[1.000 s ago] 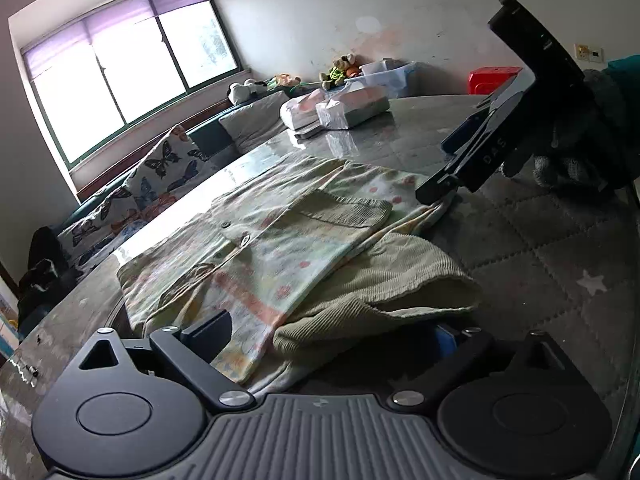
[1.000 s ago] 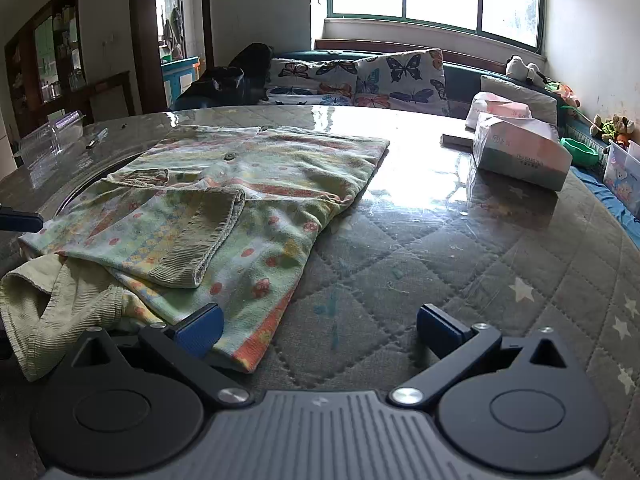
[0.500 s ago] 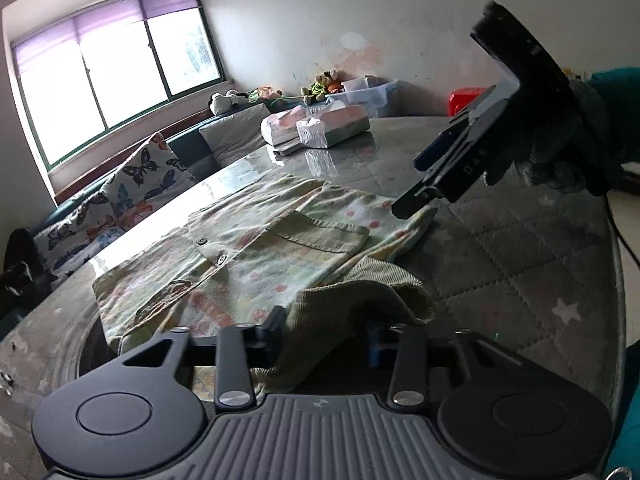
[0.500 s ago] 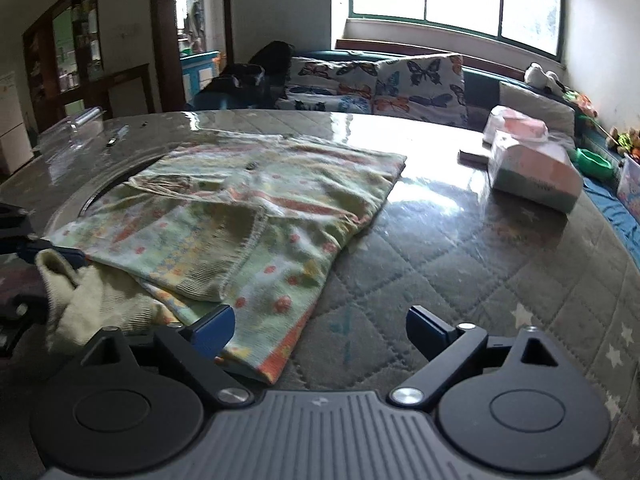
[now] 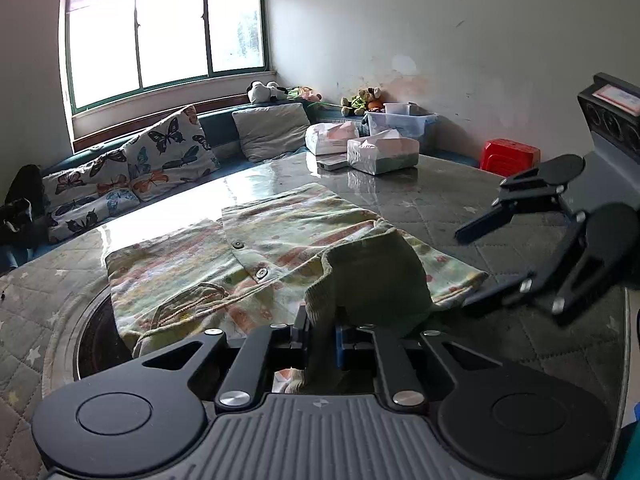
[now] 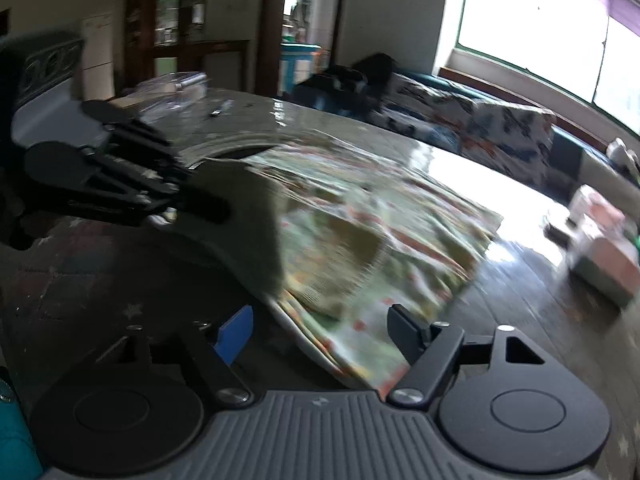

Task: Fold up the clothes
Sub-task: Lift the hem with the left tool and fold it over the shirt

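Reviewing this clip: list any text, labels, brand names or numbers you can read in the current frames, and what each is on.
No text is readable.
Label on top of the right gripper: too blurred to read.
Tissue packs on the table: print too small to read.
Right wrist view: too blurred throughout.

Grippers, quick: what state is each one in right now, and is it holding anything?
Left gripper: closing on the shirt's green ribbed cuff, pads already pinching it.
Right gripper: open and closing, the floral shirt hem between its fingers, not yet gripped.

shirt [image 5: 288, 240] soft printed cloth, cuff [image 5: 368, 276] ribbed corduroy; table [image 5: 420, 184] glossy glass over quilted fabric; gripper bodies matt black plastic
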Action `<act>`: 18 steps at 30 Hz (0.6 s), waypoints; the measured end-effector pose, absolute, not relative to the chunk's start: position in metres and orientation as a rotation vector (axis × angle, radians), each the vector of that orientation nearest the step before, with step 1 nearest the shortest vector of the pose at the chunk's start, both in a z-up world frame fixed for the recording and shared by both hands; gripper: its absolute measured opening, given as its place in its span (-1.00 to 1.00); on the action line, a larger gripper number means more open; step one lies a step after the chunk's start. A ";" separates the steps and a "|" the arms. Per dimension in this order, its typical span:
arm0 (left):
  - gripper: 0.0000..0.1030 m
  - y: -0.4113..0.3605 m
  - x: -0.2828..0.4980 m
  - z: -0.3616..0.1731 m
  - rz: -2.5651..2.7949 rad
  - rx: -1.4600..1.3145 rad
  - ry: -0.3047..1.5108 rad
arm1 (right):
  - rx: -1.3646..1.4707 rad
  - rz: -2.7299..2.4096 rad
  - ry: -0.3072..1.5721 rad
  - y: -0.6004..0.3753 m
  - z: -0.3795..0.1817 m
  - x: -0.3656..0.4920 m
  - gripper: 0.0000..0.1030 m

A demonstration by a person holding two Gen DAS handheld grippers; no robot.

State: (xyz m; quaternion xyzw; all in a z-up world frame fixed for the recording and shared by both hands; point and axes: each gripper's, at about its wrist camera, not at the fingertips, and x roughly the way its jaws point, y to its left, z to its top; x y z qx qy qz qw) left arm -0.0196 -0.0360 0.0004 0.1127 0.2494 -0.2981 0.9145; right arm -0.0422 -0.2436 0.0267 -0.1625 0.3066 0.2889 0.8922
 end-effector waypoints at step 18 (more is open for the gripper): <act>0.05 -0.005 -0.043 -0.009 -0.522 0.306 0.537 | -0.192 0.652 0.641 -0.221 0.034 -0.008 -0.74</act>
